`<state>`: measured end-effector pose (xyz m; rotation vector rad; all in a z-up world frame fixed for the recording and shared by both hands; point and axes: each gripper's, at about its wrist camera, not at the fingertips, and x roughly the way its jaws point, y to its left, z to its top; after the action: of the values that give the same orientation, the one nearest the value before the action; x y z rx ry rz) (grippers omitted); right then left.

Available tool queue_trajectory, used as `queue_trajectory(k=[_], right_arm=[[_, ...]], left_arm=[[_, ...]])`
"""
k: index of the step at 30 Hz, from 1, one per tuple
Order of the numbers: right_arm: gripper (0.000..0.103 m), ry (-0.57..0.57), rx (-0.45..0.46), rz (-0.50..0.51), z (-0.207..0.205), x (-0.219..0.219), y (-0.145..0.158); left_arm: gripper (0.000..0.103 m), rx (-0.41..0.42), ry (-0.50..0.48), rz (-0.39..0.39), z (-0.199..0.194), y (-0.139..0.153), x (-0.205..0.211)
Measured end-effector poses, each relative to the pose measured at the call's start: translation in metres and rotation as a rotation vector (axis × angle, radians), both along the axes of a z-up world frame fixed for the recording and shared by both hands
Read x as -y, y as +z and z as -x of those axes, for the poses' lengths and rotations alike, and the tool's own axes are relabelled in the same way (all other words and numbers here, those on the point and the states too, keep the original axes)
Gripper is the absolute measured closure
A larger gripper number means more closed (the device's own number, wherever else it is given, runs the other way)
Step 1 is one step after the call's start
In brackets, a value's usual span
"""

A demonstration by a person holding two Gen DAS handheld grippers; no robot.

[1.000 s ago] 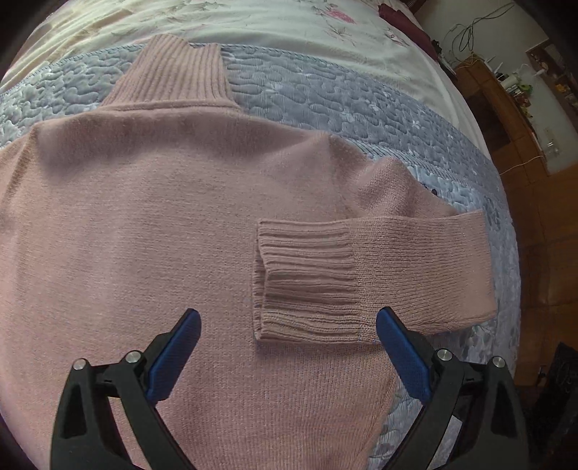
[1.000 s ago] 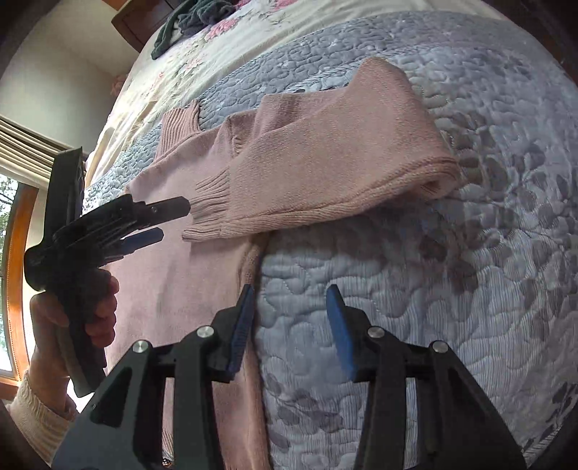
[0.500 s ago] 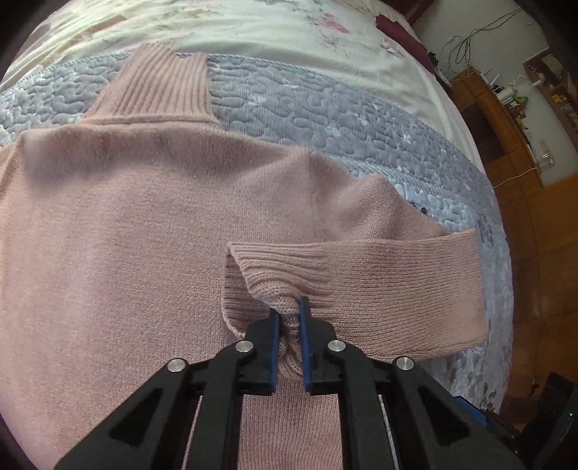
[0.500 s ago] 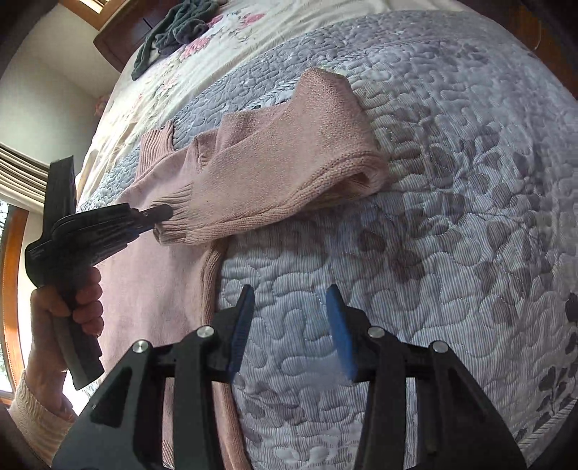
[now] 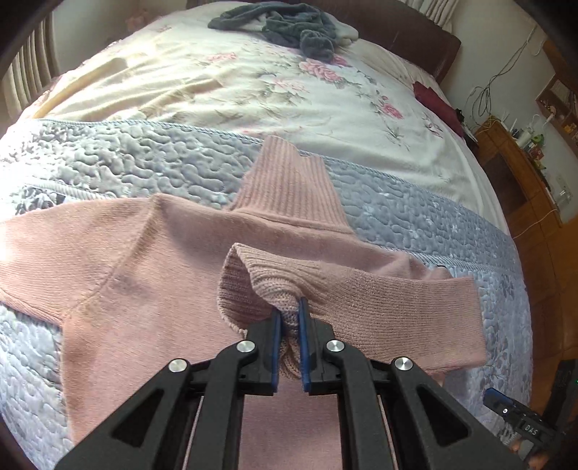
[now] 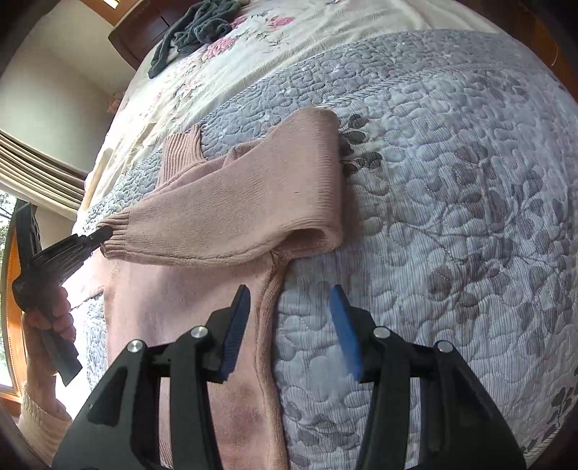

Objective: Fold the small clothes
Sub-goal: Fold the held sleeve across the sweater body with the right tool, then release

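Left tongs (image 5: 289, 318) clamp the sleeve cuff (image 5: 253, 285); carry it across the pink sweater (image 5: 151, 274) (keep sleeve taut). Right tongs (image 6: 289, 321) hang open.

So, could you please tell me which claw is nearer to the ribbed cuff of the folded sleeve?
Left. The left claw is shut on the ribbed cuff, holding it above the sweater body. The right claw is open, apart from it, over the sweater's side seam.

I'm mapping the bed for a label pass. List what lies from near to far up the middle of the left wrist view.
left gripper shut on the sleeve cuff → ribbed collar of the pink sweater → grey quilt → floral sheet → dark grey garment
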<state>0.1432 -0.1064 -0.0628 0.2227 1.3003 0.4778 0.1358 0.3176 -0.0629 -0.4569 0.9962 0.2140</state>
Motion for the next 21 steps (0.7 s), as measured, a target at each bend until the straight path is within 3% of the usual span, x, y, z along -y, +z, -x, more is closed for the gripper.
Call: queue_trajectory(k=[3, 8, 11, 15, 21], right_arm=[[0.050, -0.025, -0.014, -0.017, -0.013, -0.010, 0.000], [0.044, -0.025, -0.055, -0.069, -0.038, -0.034, -0.008], [0.045, -0.047, -0.104, -0.039, -0.054, -0.048, -0.024], [0.063, -0.060, -0.131, 0.069, -0.062, -0.056, -0.043], [0.067, -0.056, -0.157, 0.129, -0.062, -0.052, -0.067]], left_arm=[[0.095, -0.001, 0.045, -0.055, 0.012, 0.003, -0.032], [0.095, -0.026, 0.084, -0.055, 0.020, -0.008, -0.069], [0.095, -0.059, 0.071, -0.052, 0.018, -0.025, -0.074], [0.095, -0.103, 0.065, -0.074, 0.013, -0.048, -0.072], [0.093, -0.176, 0.067, -0.101, 0.008, -0.076, -0.082]])
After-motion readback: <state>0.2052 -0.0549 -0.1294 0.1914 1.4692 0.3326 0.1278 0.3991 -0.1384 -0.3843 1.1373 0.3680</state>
